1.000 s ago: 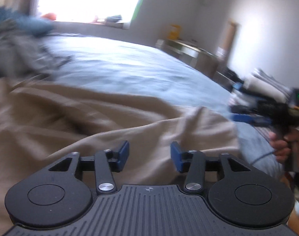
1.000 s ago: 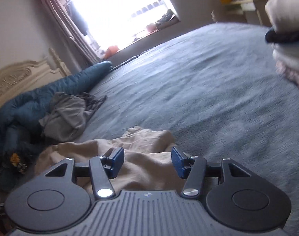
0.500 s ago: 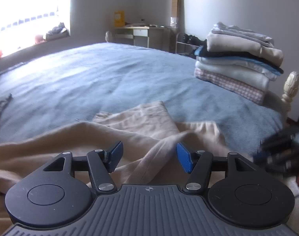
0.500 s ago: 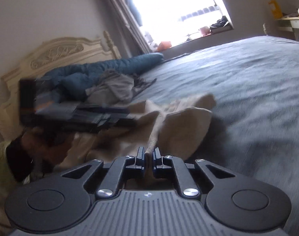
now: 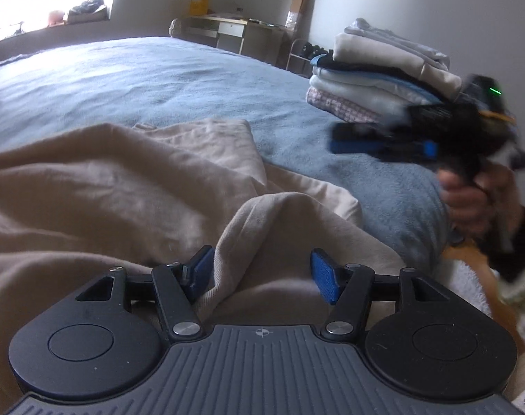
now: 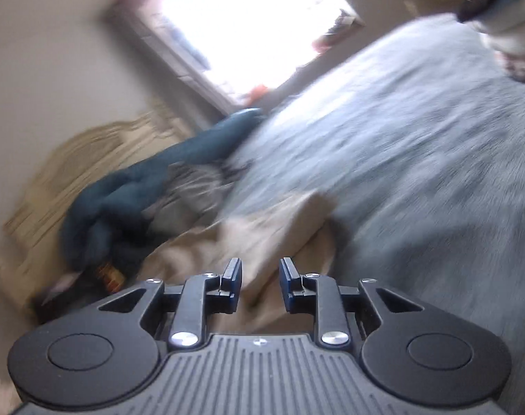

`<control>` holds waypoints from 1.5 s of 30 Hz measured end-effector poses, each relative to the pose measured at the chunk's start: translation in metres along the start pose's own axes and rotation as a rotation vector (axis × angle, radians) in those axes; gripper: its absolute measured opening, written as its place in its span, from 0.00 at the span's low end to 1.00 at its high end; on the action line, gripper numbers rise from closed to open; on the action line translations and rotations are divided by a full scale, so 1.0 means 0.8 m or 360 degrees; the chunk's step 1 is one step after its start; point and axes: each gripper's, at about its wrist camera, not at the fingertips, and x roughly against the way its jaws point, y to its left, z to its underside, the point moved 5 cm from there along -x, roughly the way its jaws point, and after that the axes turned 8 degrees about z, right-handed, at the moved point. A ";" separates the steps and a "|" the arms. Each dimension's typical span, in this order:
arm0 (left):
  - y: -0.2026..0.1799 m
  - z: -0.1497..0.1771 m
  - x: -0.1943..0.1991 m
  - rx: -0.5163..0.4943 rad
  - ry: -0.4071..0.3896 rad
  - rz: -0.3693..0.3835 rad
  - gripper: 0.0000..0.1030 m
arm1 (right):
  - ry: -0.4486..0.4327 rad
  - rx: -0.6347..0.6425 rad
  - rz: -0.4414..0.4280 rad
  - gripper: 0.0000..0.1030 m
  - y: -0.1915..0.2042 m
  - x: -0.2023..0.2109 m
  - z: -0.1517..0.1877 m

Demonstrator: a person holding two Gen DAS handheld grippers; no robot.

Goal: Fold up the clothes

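A beige garment [image 5: 124, 186] lies rumpled on the blue bed cover [image 5: 158, 76]. One raised fold [image 5: 262, 221] of it stands between the fingers of my left gripper [image 5: 262, 266] and leans on the left pad only; the jaws are apart, so this gripper is open. To the right, a hand [image 5: 469, 197] holds my right gripper [image 5: 383, 141], blurred, above the bed cover and clear of the cloth. In the blurred right wrist view the right gripper [image 6: 260, 271] has its jaws opening, with nothing pinched; the beige garment [image 6: 272, 228] lies beyond them.
A stack of folded clothes [image 5: 376, 72] sits on the bed's far right corner. A dark teal blanket [image 6: 151, 180] and a grey garment [image 6: 193, 186] lie by the headboard [image 6: 89, 159]. A desk [image 5: 227, 31] stands beyond the bed.
The right gripper was shut on a beige fold half a second ago; it has let go and swung away. The left gripper came down closer to the garment, around a raised fold.
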 end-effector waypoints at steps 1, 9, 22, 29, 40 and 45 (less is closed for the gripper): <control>0.000 0.003 0.002 0.0015 -0.0012 0.0000 0.59 | 0.0051 -0.0044 0.0020 0.35 -0.006 -0.021 -0.011; 0.001 0.020 0.022 0.0113 -0.0111 0.0049 0.59 | 0.0341 -0.0139 0.0091 0.32 -0.013 -0.169 -0.056; 0.014 0.008 0.005 0.0158 -0.0192 0.0182 0.60 | -0.0258 0.0597 0.0254 0.09 0.174 -0.170 -0.246; 0.019 0.005 -0.005 0.0178 -0.0166 0.0161 0.60 | -0.0424 0.0740 0.0617 0.15 0.158 -0.286 -0.330; 0.025 0.006 0.003 0.0284 -0.0235 0.0232 0.64 | 0.0211 0.0223 0.0456 0.70 0.039 -0.146 -0.178; 0.034 0.002 0.027 0.0340 -0.0330 0.0136 0.65 | 0.0593 -0.0059 0.0483 0.71 -0.022 -0.085 -0.047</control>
